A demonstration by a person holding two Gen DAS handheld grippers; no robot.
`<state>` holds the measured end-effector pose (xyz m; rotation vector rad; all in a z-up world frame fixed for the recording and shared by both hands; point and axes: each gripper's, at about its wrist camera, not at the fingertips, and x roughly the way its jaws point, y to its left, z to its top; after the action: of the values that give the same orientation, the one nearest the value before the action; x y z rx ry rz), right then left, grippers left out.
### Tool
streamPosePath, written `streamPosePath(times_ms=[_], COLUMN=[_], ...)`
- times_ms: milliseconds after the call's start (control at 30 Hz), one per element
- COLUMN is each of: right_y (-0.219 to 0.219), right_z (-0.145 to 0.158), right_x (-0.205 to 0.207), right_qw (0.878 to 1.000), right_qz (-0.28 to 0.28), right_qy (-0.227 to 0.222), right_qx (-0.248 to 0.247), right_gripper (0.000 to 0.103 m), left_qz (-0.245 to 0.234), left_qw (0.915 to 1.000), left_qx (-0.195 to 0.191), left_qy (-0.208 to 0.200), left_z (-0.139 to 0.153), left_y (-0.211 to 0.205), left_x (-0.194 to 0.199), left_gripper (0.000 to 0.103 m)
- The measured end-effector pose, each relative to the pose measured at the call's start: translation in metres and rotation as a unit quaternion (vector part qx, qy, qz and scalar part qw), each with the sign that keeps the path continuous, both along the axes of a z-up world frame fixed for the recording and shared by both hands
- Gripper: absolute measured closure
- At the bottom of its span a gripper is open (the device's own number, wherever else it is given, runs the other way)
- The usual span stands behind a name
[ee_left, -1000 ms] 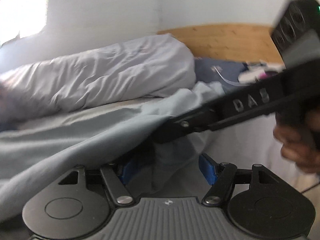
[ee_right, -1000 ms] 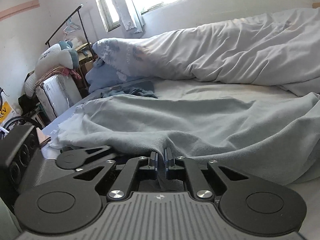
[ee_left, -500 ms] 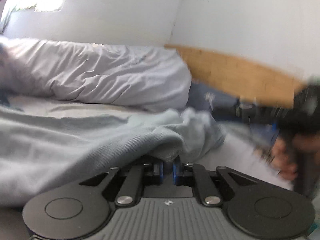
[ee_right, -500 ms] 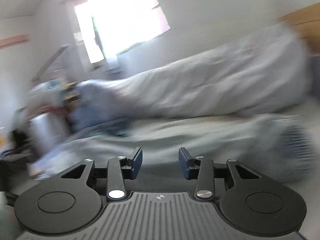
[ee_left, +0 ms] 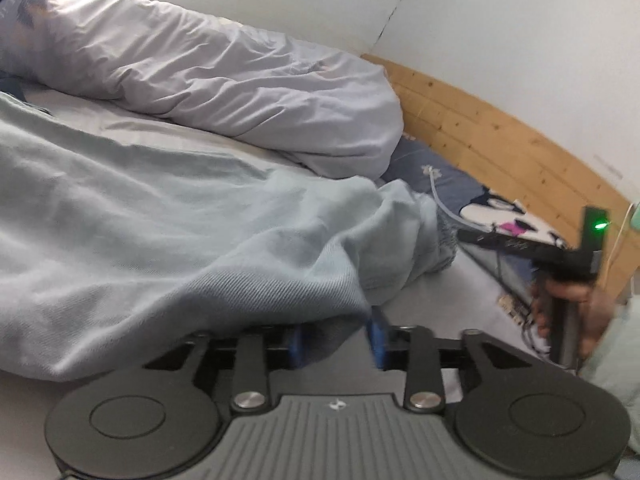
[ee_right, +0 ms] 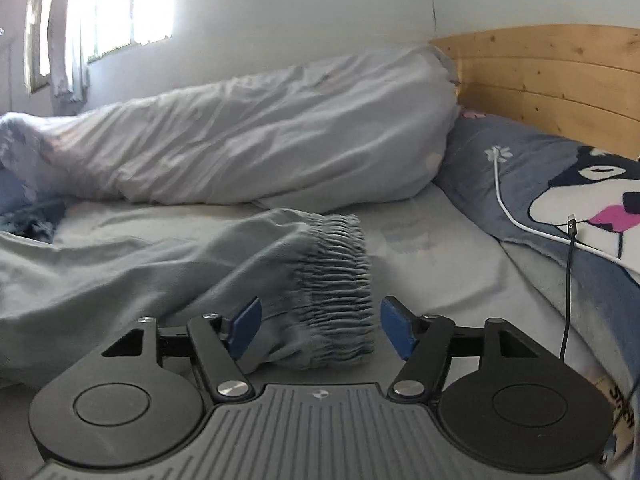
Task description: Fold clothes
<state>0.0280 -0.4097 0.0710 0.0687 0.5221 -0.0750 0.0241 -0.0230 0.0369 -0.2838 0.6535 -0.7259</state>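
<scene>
A pale blue-grey garment (ee_left: pixel 152 232) lies spread on the bed; it also shows in the right wrist view (ee_right: pixel 152 264). Its ribbed elastic cuff (ee_right: pixel 336 280) lies between the open blue pads of my right gripper (ee_right: pixel 320 330), which does not grip it. My left gripper (ee_left: pixel 338 340) is open, and a fold of the garment drapes over its left finger and sits between the pads. The right gripper (ee_left: pixel 560 252), in a hand, also shows at the right of the left wrist view.
A bunched white duvet (ee_right: pixel 260 140) lies along the wall behind the garment. A wooden headboard (ee_right: pixel 560 72) and a dog-print pillow (ee_right: pixel 580 184) with a white charging cable (ee_right: pixel 508 208) are at the right. Bare sheet (ee_right: pixel 440 248) lies beside the cuff.
My left gripper was shut on the garment half a second ago and has opened. My right gripper let go earlier, swung right, and now has the cuff between its open pads.
</scene>
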Motion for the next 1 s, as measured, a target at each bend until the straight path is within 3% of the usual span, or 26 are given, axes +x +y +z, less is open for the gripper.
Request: streamPosePath(times_ms=[167,233,267,300,367,433,500,533,567,700,800,900,1000], right_y=[-0.023,-0.031,-0.035,-0.038,-0.043,-0.041,-0.034,-0.030,-0.027,-0.027,-0.032,-0.031,-0.033], right_z=[-0.013,-0.016,-0.018,-0.020,-0.023,-0.024,-0.022,-0.020,-0.018,-0.003,-0.001,-0.018,-0.034], right_x=[0.034,0.045,0.051,0.057,0.065,0.069,0.064,0.061,0.057,0.023,-0.004,-0.023,-0.029], right_qw=[0.999,0.998,0.997,0.995,0.993,0.991,0.993,0.993,0.993,0.995,0.993,0.989,0.989], right_qz=[0.009,0.029,0.040,0.052,0.071,0.088,0.092,0.095,0.099,0.101,0.115,0.127,0.111], right_qy=[0.034,0.046,0.051,0.058,0.067,0.068,0.059,0.055,0.052,0.025,0.029,0.069,0.098], right_qx=[0.016,0.036,0.050,0.059,0.073,0.079,0.052,0.039,0.028,-0.014,-0.024,-0.039,-0.018], right_gripper=[0.035,0.035,0.035,0.035,0.038,0.050,0.053,0.066,0.071,0.078,0.080,0.080,0.078], left_qz=[0.016,0.022,0.025,0.025,0.024,0.027,0.031,0.033,0.036,0.047,0.035,0.024,0.025], left_qw=[0.9995,0.9992,0.9990,0.9989,0.9984,0.9979,0.9971,0.9966,0.9962,0.9942,0.9942,0.9955,0.9937], left_qx=[-0.024,-0.032,-0.035,-0.037,-0.042,-0.049,-0.061,-0.067,-0.073,-0.096,-0.100,-0.060,-0.040], left_qy=[0.010,0.012,0.012,0.017,0.028,0.033,0.034,0.034,0.032,0.011,0.012,0.069,0.101], left_z=[0.002,0.002,0.002,0.001,-0.001,-0.003,-0.005,-0.005,-0.005,0.004,0.005,-0.011,-0.027], left_y=[0.004,0.006,0.007,0.008,0.010,0.011,0.014,0.016,0.018,0.030,0.037,0.032,0.027], left_x=[0.008,0.009,0.009,0.010,0.012,0.013,0.013,0.012,0.011,0.001,-0.006,-0.007,-0.006], left_gripper=[0.063,0.071,0.085,0.093,0.097,0.099,0.102,0.102,0.102,0.103,0.103,0.103,0.102])
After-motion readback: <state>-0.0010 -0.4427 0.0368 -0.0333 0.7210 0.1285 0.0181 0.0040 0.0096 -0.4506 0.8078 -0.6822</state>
